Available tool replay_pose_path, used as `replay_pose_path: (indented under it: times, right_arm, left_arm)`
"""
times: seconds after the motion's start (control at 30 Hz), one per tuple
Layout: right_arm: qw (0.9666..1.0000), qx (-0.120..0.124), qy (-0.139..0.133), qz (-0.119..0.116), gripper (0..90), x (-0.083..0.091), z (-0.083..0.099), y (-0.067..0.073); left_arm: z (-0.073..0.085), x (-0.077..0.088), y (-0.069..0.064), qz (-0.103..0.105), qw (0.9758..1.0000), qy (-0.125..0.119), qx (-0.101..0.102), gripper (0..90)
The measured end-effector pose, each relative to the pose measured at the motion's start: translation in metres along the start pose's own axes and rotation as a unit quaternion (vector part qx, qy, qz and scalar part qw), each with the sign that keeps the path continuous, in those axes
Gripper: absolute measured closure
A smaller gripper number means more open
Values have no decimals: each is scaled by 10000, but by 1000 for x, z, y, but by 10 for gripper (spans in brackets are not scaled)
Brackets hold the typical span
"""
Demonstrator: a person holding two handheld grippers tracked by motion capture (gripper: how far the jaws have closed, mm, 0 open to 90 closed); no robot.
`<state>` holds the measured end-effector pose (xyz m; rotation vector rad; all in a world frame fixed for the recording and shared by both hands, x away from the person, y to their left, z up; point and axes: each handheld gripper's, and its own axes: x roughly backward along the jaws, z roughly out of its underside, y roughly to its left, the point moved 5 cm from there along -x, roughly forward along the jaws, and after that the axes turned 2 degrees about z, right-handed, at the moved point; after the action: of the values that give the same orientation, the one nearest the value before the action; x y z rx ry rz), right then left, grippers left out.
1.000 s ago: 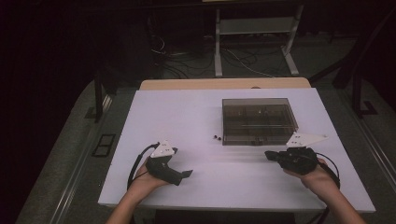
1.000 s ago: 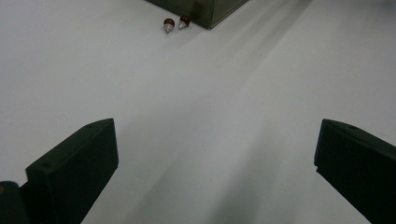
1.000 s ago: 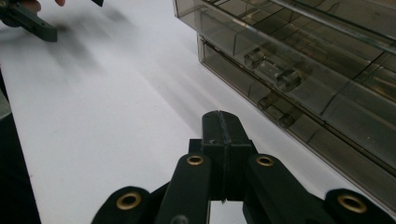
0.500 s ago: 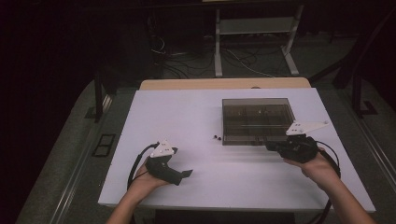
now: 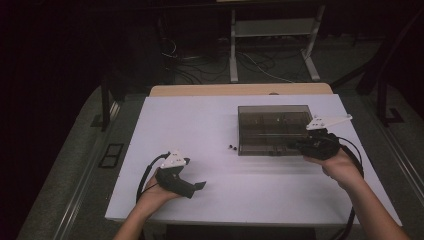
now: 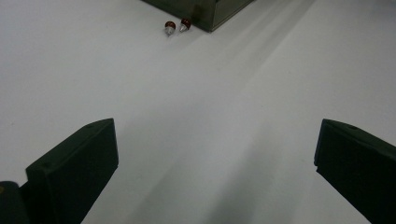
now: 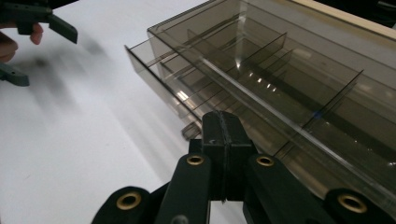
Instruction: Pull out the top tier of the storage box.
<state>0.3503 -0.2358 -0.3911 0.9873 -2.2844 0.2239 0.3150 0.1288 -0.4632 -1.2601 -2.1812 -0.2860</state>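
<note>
1. Looking down from the high view, I see my right gripper (image 5: 299,145) at the near right corner of the smoky clear compartment box (image 5: 272,127), which sits on the right half of the white table (image 5: 200,120), towards its far edge.
2. In the right gripper view its jaws are pressed flat together with nothing between them, tips just at the box's near wall (image 7: 187,105); I cannot tell whether they touch it.
3. The box's lid is shut, and thin dividers show through it.
4. My left gripper (image 5: 200,186) rests near the table's near left corner, well apart from the box, pointing right.
5. In the left gripper view its jaws stand wide apart over bare tabletop, gripping nothing.
6. Two small red-capped pieces (image 6: 177,25) lie side by side on the table, just beside the box's near left corner (image 6: 205,21).
</note>
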Motion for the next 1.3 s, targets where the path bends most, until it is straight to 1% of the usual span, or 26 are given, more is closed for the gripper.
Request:
replay_pose_path:
  times: [0.07,0.17,0.2,0.27,0.4,0.47,1.07,1.3]
  right_arm:
    - [10000,-75,-23,26,888,-1,-1,-3]
    - [9999,-124,1,73,888,-3,-1,-7]
    - [9999,-100,-10,99,888,-3,-1,-9]
    - [9998,-166,-4,124,888,-4,-1,-11]
    - [9996,-162,79,212,889,-7,1,-16]
    - [9996,-169,96,217,888,-8,2,-17]
    - [9995,-149,132,236,889,-9,6,-19]
    - [9995,-179,156,217,888,-10,8,-17]
  left_arm:
    - [0,0,0,-3,10000,-3,1,0]
    - [0,0,0,2,10000,-7,3,0]
    - [0,0,0,5,10000,-2,-1,0]
    - [0,0,0,11,10000,-2,-2,0]
    - [0,-1,1,12,10000,11,-34,0]
    - [1,-1,0,16,10000,20,-27,0]
    - [1,-2,0,26,10000,44,-49,0]
    - [1,-2,0,32,10000,59,-49,0]
